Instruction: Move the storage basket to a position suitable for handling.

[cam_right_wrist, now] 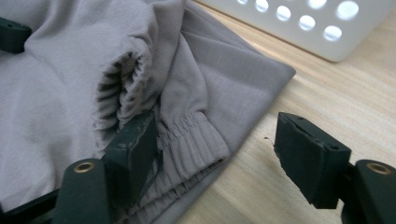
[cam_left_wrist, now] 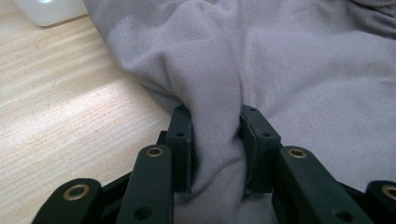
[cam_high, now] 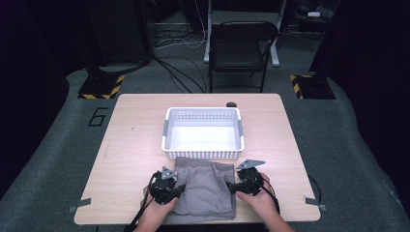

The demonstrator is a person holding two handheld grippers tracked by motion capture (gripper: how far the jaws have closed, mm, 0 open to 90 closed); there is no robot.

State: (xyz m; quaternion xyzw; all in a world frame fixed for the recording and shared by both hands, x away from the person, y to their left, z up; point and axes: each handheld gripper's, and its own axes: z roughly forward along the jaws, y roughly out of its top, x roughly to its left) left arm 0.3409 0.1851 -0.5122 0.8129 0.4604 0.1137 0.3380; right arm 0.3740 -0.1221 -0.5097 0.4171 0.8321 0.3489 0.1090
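Observation:
A grey garment (cam_high: pixel 205 186) with an elastic waistband lies crumpled on the wooden table (cam_high: pixel 135 145), just in front of a white basket (cam_high: pixel 203 112). My left gripper (cam_high: pixel 180 189) sits at the garment's left edge; in the left gripper view its jaws pinch a raised fold of the grey garment (cam_left_wrist: pixel 280 60), left gripper (cam_left_wrist: pixel 215 135). My right gripper (cam_high: pixel 232 186) is at the garment's right edge. In the right gripper view the right gripper (cam_right_wrist: pixel 219 140) stands open, one jaw against the ribbed waistband of the garment (cam_right_wrist: pixel 60 93), the other over bare wood.
The white perforated basket (cam_right_wrist: pixel 327 42) holds nothing and stands mid-table close behind the garment. A small dark object (cam_high: pixel 231 104) lies behind the basket. A black chair (cam_high: pixel 241 48) stands beyond the table's far edge. Bare wood extends left and right of the garment.

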